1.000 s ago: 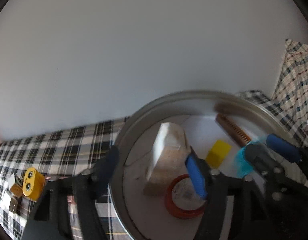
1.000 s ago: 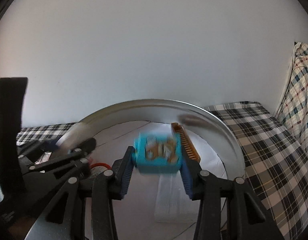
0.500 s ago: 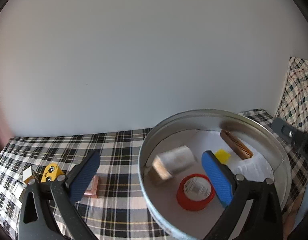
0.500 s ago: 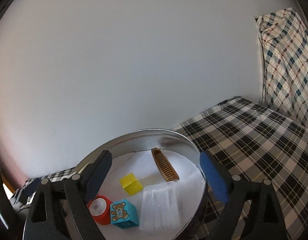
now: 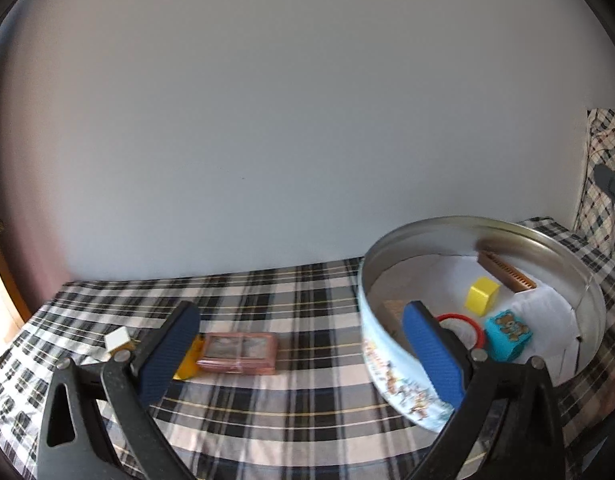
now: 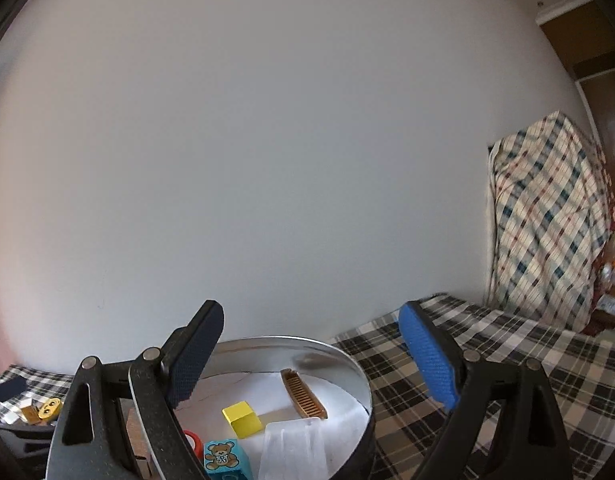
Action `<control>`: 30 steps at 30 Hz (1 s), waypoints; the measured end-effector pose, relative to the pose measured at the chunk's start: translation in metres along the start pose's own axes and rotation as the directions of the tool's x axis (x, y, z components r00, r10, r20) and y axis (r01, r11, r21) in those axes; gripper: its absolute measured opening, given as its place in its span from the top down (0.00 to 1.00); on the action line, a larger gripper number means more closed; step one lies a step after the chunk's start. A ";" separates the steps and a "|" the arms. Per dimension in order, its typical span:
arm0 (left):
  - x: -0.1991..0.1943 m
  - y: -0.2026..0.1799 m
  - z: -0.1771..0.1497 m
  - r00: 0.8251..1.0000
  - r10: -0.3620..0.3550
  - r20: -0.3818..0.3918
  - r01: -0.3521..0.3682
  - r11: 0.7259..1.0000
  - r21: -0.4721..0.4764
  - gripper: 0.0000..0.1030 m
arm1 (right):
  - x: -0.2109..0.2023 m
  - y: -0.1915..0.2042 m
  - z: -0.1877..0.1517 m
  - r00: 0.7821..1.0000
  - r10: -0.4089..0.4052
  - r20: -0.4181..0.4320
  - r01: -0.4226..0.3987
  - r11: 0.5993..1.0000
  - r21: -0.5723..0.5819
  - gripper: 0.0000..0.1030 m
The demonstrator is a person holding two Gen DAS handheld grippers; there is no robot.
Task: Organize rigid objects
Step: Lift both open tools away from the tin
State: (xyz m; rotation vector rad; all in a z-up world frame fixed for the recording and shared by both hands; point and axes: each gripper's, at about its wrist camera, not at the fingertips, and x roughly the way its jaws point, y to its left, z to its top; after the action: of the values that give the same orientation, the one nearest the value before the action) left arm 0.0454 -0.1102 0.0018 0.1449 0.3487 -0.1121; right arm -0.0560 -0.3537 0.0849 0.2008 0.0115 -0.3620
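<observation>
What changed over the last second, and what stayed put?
The right gripper let go of the blue bear block, which now lies in the round tin, then opened wide and drew back. The left gripper, open, pulled away leftward toward the pink case. The yellow cube, comb and red tape roll stayed in the tin.

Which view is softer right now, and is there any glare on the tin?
Left wrist: slight motion smear on the tin wall print and pink case, fisheye bends the wall line. Right wrist: sharper; soft sheen on the tin rim, no hard glare.
</observation>
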 end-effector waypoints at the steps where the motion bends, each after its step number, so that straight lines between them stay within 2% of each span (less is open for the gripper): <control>1: 0.000 0.002 -0.002 1.000 -0.002 -0.005 0.002 1.000 0.000 0.00 | -0.003 0.001 -0.001 1.000 -0.009 0.012 0.009 1.000 -0.005 0.11; 3: 0.000 0.007 -0.003 1.000 -0.006 -0.017 0.005 1.000 -0.003 0.00 | -0.006 0.004 -0.004 0.999 -0.029 0.037 0.030 0.999 -0.016 0.10; 10: 0.000 0.020 -0.007 0.999 -0.013 -0.042 0.011 0.999 -0.034 0.00 | -0.019 0.010 -0.007 0.998 -0.054 0.037 0.055 0.998 -0.032 0.09; 20: -0.012 0.024 -0.011 0.999 -0.024 -0.027 0.024 1.000 -0.010 0.00 | -0.054 0.020 -0.008 0.987 -0.112 0.114 0.119 0.991 -0.053 0.09; 30: -0.018 0.043 -0.018 0.999 -0.030 -0.034 0.030 0.999 -0.025 0.00 | -0.077 0.038 -0.010 0.979 -0.122 0.164 0.140 0.985 -0.102 0.08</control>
State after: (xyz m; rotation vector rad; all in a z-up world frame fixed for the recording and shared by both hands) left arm 0.0285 -0.0634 -0.0031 0.1176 0.3863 -0.1350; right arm -0.1140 -0.2900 0.0863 0.0588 -0.1103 -0.5070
